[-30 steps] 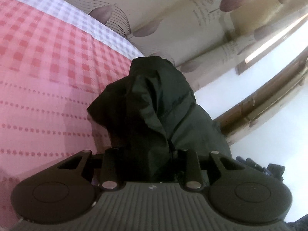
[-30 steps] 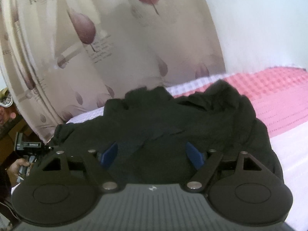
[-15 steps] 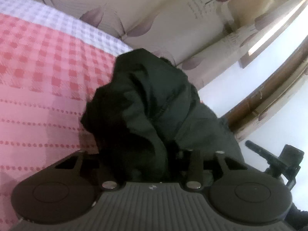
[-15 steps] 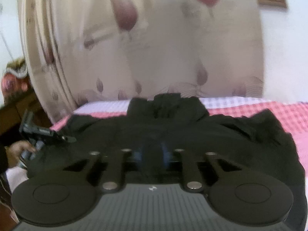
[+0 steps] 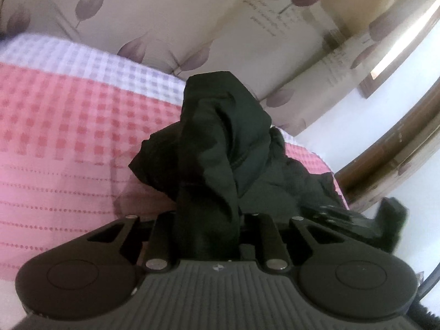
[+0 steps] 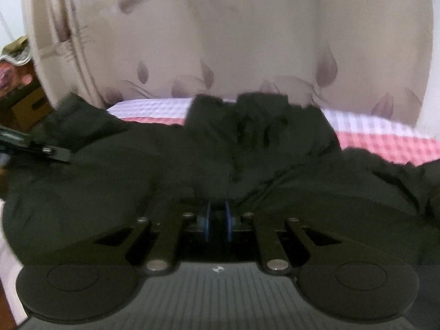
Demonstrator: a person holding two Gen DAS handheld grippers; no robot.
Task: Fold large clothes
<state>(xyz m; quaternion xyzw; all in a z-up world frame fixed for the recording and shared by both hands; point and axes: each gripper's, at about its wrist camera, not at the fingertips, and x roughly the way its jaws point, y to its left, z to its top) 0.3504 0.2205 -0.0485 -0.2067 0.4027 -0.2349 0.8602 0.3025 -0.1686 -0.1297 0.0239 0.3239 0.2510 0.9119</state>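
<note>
A large black garment (image 5: 228,137) lies bunched on a pink and white checked bed (image 5: 68,137). In the left wrist view a thick fold of it rises from my left gripper (image 5: 209,220), whose jaws are closing on the cloth; the fingertips are buried in it. In the right wrist view the garment (image 6: 275,165) spreads wide across the bed (image 6: 385,137). My right gripper (image 6: 217,214) has its blue pads (image 6: 205,220) drawn almost together, still closing, with a thin pinch of black fabric between them.
A beige curtain with purple leaves (image 5: 192,13) hangs behind the bed. A wooden frame (image 5: 398,148) and white wall stand at the right. Black hardware (image 5: 385,220) shows at the garment's right end. Cluttered furniture (image 6: 19,96) sits at far left.
My right gripper's jaws went from wide apart to nearly together on the fabric while swinging sideways. My left gripper rose, lifting its fold of the garment off the bed.
</note>
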